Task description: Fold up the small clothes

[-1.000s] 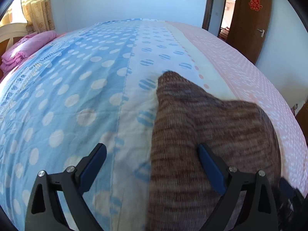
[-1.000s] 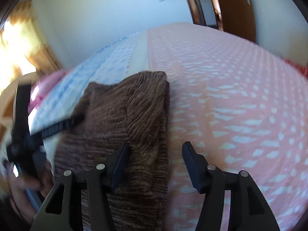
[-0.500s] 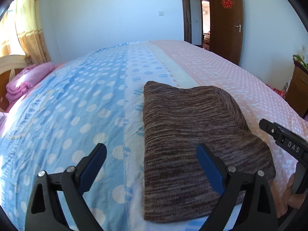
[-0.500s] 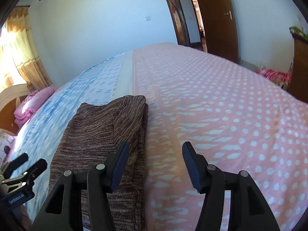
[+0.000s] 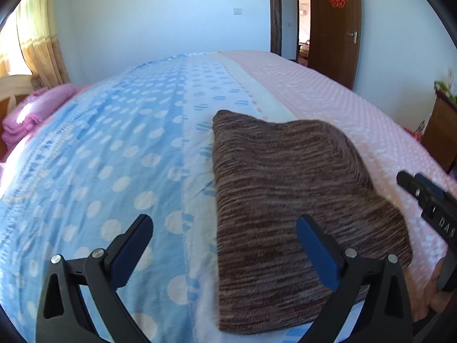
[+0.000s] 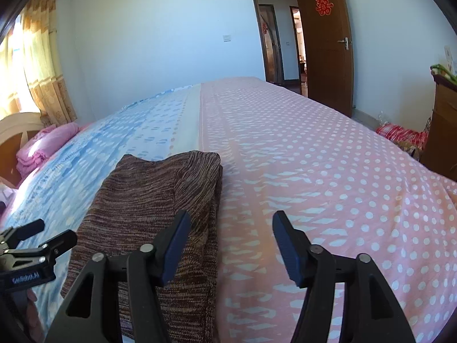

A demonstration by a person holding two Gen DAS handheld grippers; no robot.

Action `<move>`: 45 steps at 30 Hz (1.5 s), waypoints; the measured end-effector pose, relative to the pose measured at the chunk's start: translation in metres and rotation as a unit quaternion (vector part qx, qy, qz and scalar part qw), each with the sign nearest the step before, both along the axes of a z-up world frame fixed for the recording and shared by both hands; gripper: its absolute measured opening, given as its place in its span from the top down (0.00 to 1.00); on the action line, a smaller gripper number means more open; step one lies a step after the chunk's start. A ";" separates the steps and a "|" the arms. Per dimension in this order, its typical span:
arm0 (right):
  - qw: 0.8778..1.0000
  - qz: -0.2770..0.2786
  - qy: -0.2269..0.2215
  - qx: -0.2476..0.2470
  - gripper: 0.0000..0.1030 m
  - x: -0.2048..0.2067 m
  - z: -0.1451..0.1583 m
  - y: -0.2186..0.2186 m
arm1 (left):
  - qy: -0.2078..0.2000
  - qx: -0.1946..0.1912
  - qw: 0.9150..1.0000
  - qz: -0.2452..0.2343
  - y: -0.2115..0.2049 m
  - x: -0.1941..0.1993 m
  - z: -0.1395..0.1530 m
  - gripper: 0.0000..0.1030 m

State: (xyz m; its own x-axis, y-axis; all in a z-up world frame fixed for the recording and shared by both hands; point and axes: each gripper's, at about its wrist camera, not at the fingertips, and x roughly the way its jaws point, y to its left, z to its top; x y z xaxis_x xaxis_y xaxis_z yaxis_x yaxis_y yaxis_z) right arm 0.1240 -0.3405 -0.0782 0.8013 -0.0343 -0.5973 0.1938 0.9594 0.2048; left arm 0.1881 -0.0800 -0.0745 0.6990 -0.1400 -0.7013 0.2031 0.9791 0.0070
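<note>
A brown knitted garment [image 5: 288, 200] lies folded in a flat rectangle on the bed, over the seam between the blue and pink halves; it also shows in the right wrist view [image 6: 160, 208]. My left gripper [image 5: 224, 240] is open and empty, held above the garment's near left edge. My right gripper [image 6: 231, 240] is open and empty, above the garment's near right edge. The right gripper's body shows at the right of the left wrist view [image 5: 428, 203]; the left gripper's body shows at the lower left of the right wrist view [image 6: 31, 245].
The bedspread is blue with white dots [image 5: 100, 157] on the left and pink with white dots [image 6: 328, 165] on the right. Folded pink bedding [image 5: 34, 108] lies at the far left. An open brown door [image 6: 322, 43], a wooden cabinet [image 6: 442, 131] and a red bundle [image 6: 400, 134] are at the right.
Both grippers have drawn back and up from the garment, which now lies flat and still. Both stay open.
</note>
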 end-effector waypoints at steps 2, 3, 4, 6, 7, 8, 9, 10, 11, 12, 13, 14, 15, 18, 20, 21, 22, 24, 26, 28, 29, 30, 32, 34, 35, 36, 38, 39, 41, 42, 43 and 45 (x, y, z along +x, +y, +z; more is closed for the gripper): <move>1.000 0.007 0.002 0.023 0.36 0.001 -0.002 -0.004 | 0.007 -0.030 1.000 -0.007 0.003 0.011 0.003 0.00; 0.999 0.012 0.004 0.037 0.36 0.002 -0.003 -0.005 | 0.008 -0.043 0.999 -0.011 0.004 0.019 0.006 0.00; 0.999 0.015 0.005 0.047 0.36 0.003 -0.005 -0.006 | 0.009 -0.051 0.999 -0.014 0.004 0.026 0.008 0.00; 0.998 0.018 0.010 0.057 0.36 0.005 -0.008 -0.006 | 0.013 -0.065 0.998 -0.016 0.002 0.043 0.009 0.00; 0.998 0.019 0.011 0.060 0.36 0.005 -0.009 -0.006 | 0.019 -0.070 0.997 -0.018 0.001 0.050 0.008 0.00; 0.998 0.018 0.012 0.063 0.36 0.006 -0.009 -0.007 | 0.030 -0.078 0.996 -0.019 0.000 0.062 0.004 0.00; 0.998 0.018 0.011 0.067 0.36 0.007 -0.010 -0.007 | 0.039 -0.085 0.995 -0.018 -0.001 0.068 0.001 0.00; 0.997 0.017 0.011 0.071 0.36 0.007 -0.010 -0.008 | 0.051 -0.093 0.994 -0.016 -0.002 0.075 -0.005 0.01; 0.997 0.018 0.012 0.077 0.36 0.007 -0.011 -0.009 | 0.066 -0.101 0.993 -0.013 -0.003 0.081 -0.012 0.02; 0.996 0.017 0.013 0.081 0.36 0.007 -0.012 -0.009 | 0.084 -0.109 0.990 -0.010 -0.004 0.086 -0.021 0.03; 0.996 0.017 0.014 0.085 0.36 0.007 -0.013 -0.010 | 0.098 -0.114 0.989 -0.008 -0.005 0.089 -0.029 0.03; 0.996 0.016 0.015 0.088 0.36 0.007 -0.013 -0.011 | 0.116 -0.117 0.986 -0.004 -0.006 0.090 -0.041 0.03; 0.996 0.016 0.015 0.089 0.36 0.007 -0.013 -0.012 | 0.121 -0.112 0.986 -0.002 -0.007 0.090 -0.047 0.03; 0.995 0.018 0.016 0.094 0.36 0.008 -0.013 -0.013 | 0.099 -0.081 0.992 -0.008 -0.017 0.081 -0.045 0.03; 0.995 0.018 0.018 0.097 0.36 0.008 -0.014 -0.014 | 0.100 -0.074 0.992 -0.011 -0.021 0.081 -0.046 0.01; 0.995 0.020 0.021 0.098 0.36 0.008 -0.014 -0.014 | 0.100 -0.075 0.992 -0.011 -0.020 0.081 -0.047 0.01; 0.994 0.022 0.026 0.101 0.36 0.010 -0.014 -0.014 | 0.099 -0.076 0.992 -0.011 -0.020 0.080 -0.047 0.00; 0.993 0.031 0.034 0.113 0.36 0.016 -0.015 -0.013 | 0.095 -0.074 0.993 -0.011 -0.021 0.078 -0.047 0.00; 0.990 0.054 0.047 0.118 0.35 0.027 -0.014 -0.007 | 0.094 -0.073 0.993 -0.011 -0.021 0.078 -0.047 0.00; 0.987 0.076 0.066 0.122 0.35 0.045 -0.015 -0.002 | 0.094 -0.074 0.993 -0.013 -0.019 0.079 -0.046 0.00; 0.987 0.079 0.074 0.118 0.35 0.055 -0.016 -0.001 | 0.095 -0.075 0.993 -0.014 -0.019 0.080 -0.047 0.00; 0.988 0.074 0.079 0.107 0.35 0.065 -0.018 0.000 | 0.095 -0.075 0.993 -0.014 -0.019 0.082 -0.047 0.00; 0.988 0.066 0.088 0.107 0.35 0.082 -0.026 -0.004 | 0.094 -0.074 0.993 -0.014 -0.019 0.083 -0.047 0.00; 0.984 0.067 0.099 0.134 0.35 0.094 -0.041 -0.006 | 0.093 -0.073 0.993 -0.014 -0.019 0.084 -0.047 0.00; 0.984 0.067 0.088 0.139 0.30 0.092 -0.045 -0.005 | 0.093 -0.073 0.993 -0.014 -0.019 0.083 -0.047 0.00; 0.985 0.075 0.080 0.133 0.26 0.090 -0.044 -0.001 | 0.093 -0.073 0.993 -0.015 -0.019 0.083 -0.047 0.00; 0.983 0.104 0.091 0.124 0.23 0.091 -0.041 0.006 | 0.092 -0.073 0.993 -0.015 -0.019 0.084 -0.048 0.00; 0.982 0.112 0.091 0.123 0.23 0.091 -0.042 0.008 | 0.092 -0.073 0.993 -0.015 -0.019 0.084 -0.048 0.00; 0.981 0.122 0.091 0.122 0.23 0.090 -0.043 0.011 | 0.092 -0.075 0.993 -0.015 -0.019 0.084 -0.048 0.00; 0.980 0.130 0.091 0.124 0.22 0.091 -0.043 0.012 | 0.091 -0.075 0.993 -0.015 -0.018 0.084 -0.048 0.00; 0.978 0.137 0.091 0.127 0.22 0.091 -0.044 0.012 | 0.091 -0.076 0.993 -0.015 -0.018 0.084 -0.048 0.00; 0.977 0.143 0.091 0.131 0.22 0.092 -0.044 0.012 | 0.091 -0.076 0.993 -0.014 -0.018 0.084 -0.048 0.00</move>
